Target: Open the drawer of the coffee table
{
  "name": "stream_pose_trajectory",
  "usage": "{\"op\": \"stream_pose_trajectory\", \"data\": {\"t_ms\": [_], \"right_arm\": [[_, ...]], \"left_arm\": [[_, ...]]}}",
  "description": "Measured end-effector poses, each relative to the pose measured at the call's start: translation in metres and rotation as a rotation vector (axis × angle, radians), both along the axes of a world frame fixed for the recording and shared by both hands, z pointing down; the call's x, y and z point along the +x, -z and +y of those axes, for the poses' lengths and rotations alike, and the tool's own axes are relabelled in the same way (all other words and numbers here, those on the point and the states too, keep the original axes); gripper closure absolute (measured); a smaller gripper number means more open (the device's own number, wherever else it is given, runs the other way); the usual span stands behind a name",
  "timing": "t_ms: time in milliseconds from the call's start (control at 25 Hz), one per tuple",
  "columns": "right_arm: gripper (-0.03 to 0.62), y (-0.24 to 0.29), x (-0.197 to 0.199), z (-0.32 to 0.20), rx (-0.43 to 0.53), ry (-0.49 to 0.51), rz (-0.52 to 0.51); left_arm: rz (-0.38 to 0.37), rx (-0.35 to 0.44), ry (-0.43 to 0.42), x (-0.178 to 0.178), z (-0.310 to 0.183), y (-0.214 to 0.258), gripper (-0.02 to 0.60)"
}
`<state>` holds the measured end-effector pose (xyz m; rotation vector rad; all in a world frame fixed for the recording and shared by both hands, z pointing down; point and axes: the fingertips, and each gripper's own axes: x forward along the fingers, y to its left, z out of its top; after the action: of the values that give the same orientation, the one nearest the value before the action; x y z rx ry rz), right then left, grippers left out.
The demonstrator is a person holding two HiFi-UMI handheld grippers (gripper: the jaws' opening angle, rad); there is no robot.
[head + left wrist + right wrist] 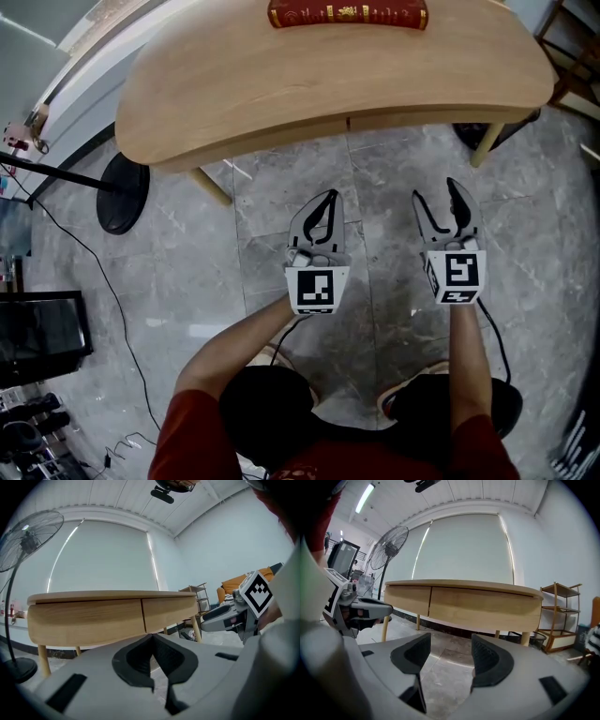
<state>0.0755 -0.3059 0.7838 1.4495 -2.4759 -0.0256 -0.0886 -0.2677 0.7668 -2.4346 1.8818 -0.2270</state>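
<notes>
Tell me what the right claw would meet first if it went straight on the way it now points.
Most likely the right-hand drawer front of the coffee table; nothing shows in between. Height is unclear, so the right claw might pass just below it.

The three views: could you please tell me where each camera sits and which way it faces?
Head view: on the person's head, facing steeply down at the coffee table and floor; shows both forearms, left gripper and right gripper.
Left gripper view: low on the left gripper, facing the table's drawer fronts; shows its closed fingers and the right gripper.
Right gripper view: low on the right gripper, facing the same fronts; shows its parted fingers.
Shared: both gripper views show the drawer fronts and a fan.
</notes>
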Motion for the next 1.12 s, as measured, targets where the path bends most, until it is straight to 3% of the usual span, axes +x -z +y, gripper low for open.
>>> {"op": "stream_pose_trajectory", "data": {"t_ms": [440,600,760,1000,1120], "right_arm": [[0.326,0.006,-0.01,-0.021,-0.112,0.004,-0.31],[0.326,0.011,-0.009,-0.036,-0.186,0.002,-0.615],[0.326,0.015,-0.009,-0.057,-0.26,0.079,-0.98],[0.326,0.004,-0.009,-0.086,-0.27,0.103,-1.178],[0.326,-0.003,-0.01,-0.105,-0.298,0.1,-1.376]], "left_arm": [[0.019,-0.01,0.017,-0.003,-0.004,-0.003,0.575],[0.025,-0.008,0.023,-0.005,-0.004,-0.001,0.575],[0.031,-0.019,0.037,-0.01,-0.002,-0.001,0.575],[0.033,-0.013,0.042,-0.014,0.001,-0.001,0.575],[0.021,-0.017,0.042,-0.013,0.001,-0.002,0.575]]}}
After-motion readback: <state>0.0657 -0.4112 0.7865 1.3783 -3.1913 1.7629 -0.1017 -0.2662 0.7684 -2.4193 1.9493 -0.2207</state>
